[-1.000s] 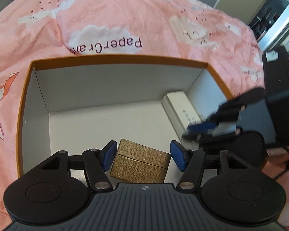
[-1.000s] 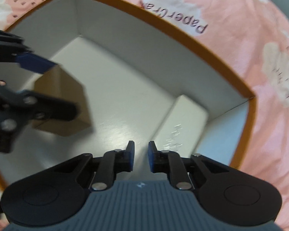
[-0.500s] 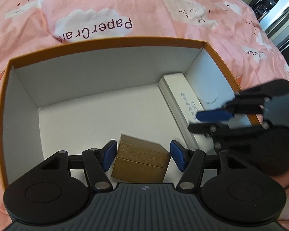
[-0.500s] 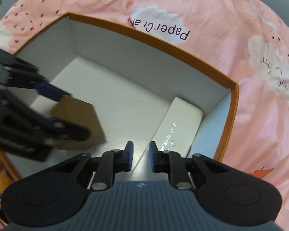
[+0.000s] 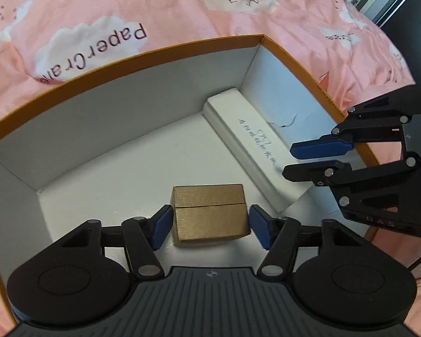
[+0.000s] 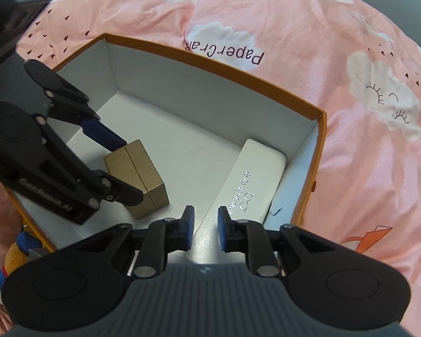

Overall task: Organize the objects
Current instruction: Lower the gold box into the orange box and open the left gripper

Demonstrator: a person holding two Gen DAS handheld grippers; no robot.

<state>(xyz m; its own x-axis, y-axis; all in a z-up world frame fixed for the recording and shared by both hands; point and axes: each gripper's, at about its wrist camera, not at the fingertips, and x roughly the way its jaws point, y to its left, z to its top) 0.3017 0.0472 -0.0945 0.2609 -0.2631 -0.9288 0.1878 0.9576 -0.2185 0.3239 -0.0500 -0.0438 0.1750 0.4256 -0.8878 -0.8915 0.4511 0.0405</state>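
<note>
soft even daylight, sharp focus (edges bowed by fisheye), faint shadows.

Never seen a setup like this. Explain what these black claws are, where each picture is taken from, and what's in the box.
They are handheld tools, one in each of a person's hands, each with two fingers and a camera looking along them.

The left gripper straddles a small gold box; it is closing, with a sliver of gap at each pad.

The right gripper is shut and holds nothing.

Both hover over an orange-rimmed box on a pink bedspread. A white case lies along its wall.
</note>
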